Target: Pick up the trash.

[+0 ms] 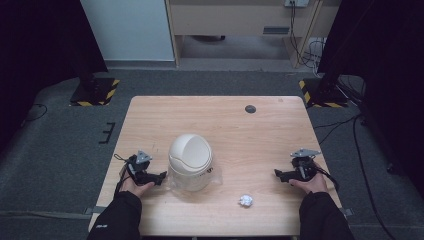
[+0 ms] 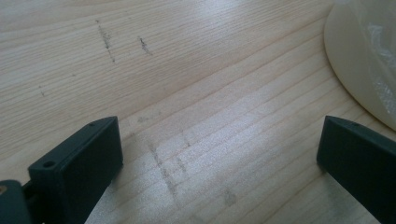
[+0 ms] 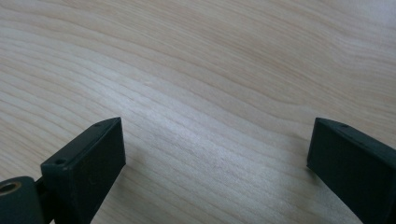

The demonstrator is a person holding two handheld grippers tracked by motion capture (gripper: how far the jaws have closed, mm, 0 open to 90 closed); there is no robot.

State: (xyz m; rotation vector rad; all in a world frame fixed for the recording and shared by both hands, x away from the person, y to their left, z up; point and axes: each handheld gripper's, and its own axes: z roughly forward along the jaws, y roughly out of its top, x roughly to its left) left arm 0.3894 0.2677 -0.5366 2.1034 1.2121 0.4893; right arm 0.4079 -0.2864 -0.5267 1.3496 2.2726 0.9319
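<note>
I have the left gripper (image 1: pixel 161 176) just left of the white swing-lid bin (image 1: pixel 190 161), jaws apart on nothing. The crumpled paper ball (image 1: pixel 245 200) lies right of the bin, nearer me. My right gripper (image 1: pixel 277 173) rests farther right, jaws wide, empty.

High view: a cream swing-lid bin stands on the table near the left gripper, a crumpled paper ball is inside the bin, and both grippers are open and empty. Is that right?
Not quite. In the high view the crumpled paper ball lies on the table, in front of the bin and to its right, not inside it. The rest holds: the left gripper and the right gripper are open and empty.
</note>
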